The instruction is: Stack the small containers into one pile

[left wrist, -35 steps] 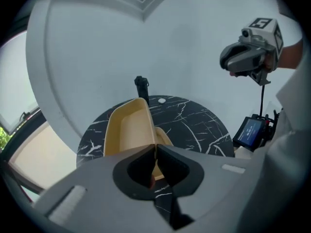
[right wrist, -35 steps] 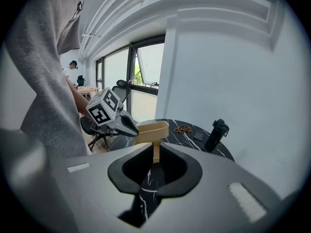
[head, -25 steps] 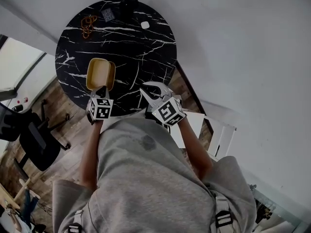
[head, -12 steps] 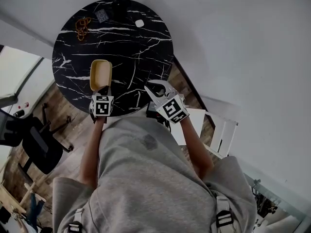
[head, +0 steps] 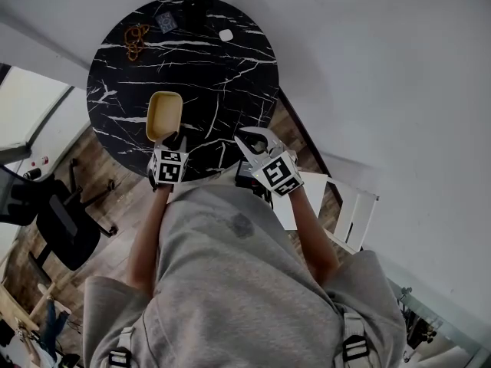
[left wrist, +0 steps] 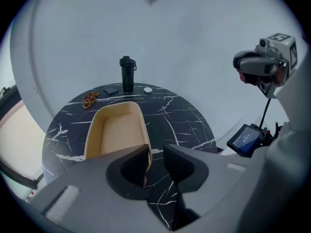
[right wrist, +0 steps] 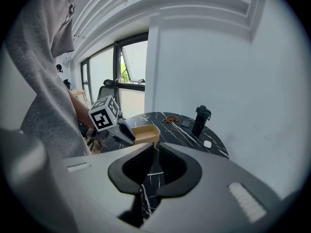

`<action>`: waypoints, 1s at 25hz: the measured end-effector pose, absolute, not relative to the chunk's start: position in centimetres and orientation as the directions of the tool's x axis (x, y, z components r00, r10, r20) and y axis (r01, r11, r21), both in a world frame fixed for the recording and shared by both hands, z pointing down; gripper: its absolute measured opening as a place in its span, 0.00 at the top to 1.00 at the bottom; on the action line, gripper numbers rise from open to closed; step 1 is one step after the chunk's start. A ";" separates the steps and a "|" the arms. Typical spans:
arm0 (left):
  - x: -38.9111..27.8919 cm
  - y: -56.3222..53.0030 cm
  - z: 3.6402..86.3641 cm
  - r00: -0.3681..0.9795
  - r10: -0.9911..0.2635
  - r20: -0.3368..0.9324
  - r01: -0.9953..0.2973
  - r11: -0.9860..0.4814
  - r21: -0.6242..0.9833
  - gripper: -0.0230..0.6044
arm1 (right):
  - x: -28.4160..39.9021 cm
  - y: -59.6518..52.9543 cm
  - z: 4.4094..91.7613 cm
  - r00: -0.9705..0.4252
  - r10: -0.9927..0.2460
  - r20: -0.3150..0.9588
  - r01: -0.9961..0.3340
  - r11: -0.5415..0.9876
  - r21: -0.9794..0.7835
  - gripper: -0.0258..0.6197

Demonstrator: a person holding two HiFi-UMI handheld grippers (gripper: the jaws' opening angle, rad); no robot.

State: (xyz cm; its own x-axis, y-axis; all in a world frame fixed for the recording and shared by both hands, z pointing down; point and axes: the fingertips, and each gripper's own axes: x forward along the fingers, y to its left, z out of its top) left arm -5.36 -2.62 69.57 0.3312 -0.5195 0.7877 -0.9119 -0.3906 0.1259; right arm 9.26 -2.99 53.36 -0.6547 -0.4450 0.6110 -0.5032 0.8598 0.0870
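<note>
One tan open container [head: 164, 115] [left wrist: 114, 130] [right wrist: 144, 132] lies flat on the near left part of the round black marble table [head: 222, 75]. Whether others are nested inside it I cannot tell. My left gripper [head: 173, 138] [left wrist: 155, 152] is at the container's near end. Its jaws have just been opening; they stand apart beside the near right corner of the rim and do not press on it. My right gripper [head: 257, 135] [right wrist: 153, 148] hovers over the table's near edge to the right, jaw tips almost together, with nothing between them.
At the table's far side stand a black bottle [head: 201, 2] [left wrist: 127, 74], a brown chain-like item [head: 138, 41], a small dark card [head: 166, 21] and a small white object [head: 225, 35]. An office chair [head: 46, 213] stands on the floor to the left, and a white wall lies behind.
The container, held tilted on edge by the left gripper before, now lies flat on the table. The left jaws have parted. The right gripper has barely shifted.
</note>
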 end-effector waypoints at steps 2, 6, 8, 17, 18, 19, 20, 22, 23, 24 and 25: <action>-5.3 -2.5 69.6 0.330 -0.523 0.786 -0.911 -0.396 0.119 0.81 | 9.4 -2.9 53.5 -0.653 -0.446 0.612 -0.506 0.858 0.085 0.88; -7.8 -3.1 68.7 0.306 -0.584 0.752 -0.937 -0.326 0.128 0.80 | 9.5 -2.8 53.4 -0.646 -0.453 0.614 -0.509 0.855 0.095 0.88; -9.4 -3.4 67.9 0.295 -0.607 0.737 -0.945 -0.298 0.133 0.79 | 9.6 -2.9 53.4 -0.645 -0.457 0.612 -0.514 0.852 0.095 0.88; -9.7 -4.3 68.3 0.308 -0.593 0.744 -0.935 -0.335 0.120 0.79 | 9.5 -3.2 53.1 -0.641 -0.468 0.609 -0.518 0.849 0.108 0.88; -9.2 -4.5 68.5 0.313 -0.585 0.748 -0.931 -0.346 0.119 0.79 | 9.6 -3.2 53.1 -0.639 -0.469 0.610 -0.519 0.848 0.109 0.88; -8.7 -4.7 69.0 0.317 -0.574 0.755 -0.927 -0.354 0.120 0.79 | 9.7 -3.1 53.2 -0.637 -0.469 0.611 -0.520 0.847 0.109 0.88; -8.4 -4.8 69.6 0.319 -0.561 0.764 -0.925 -0.360 0.122 0.79 | 9.7 -3.0 53.2 -0.635 -0.469 0.614 -0.520 0.847 0.109 0.88; -8.2 -4.9 70.7 0.312 -0.539 0.783 -0.924 -0.364 0.118 0.79 | 9.7 -2.8 53.3 -0.633 -0.469 0.617 -0.520 0.847 0.110 0.88; -8.1 -5.1 71.0 0.304 -0.535 0.788 -0.925 -0.364 0.110 0.79 | 9.8 -2.7 53.3 -0.632 -0.469 0.617 -0.521 0.847 0.110 0.88; -8.0 -5.4 71.0 0.295 -0.536 0.791 -0.925 -0.368 0.096 0.79 | 9.9 -2.7 53.3 -0.630 -0.470 0.617 -0.522 0.845 0.111 0.88; -7.9 -5.7 70.9 0.285 -0.539 0.793 -0.924 -0.374 0.077 0.80 | 10.1 -2.7 53.4 -0.628 -0.473 0.619 -0.525 0.844 0.112 0.88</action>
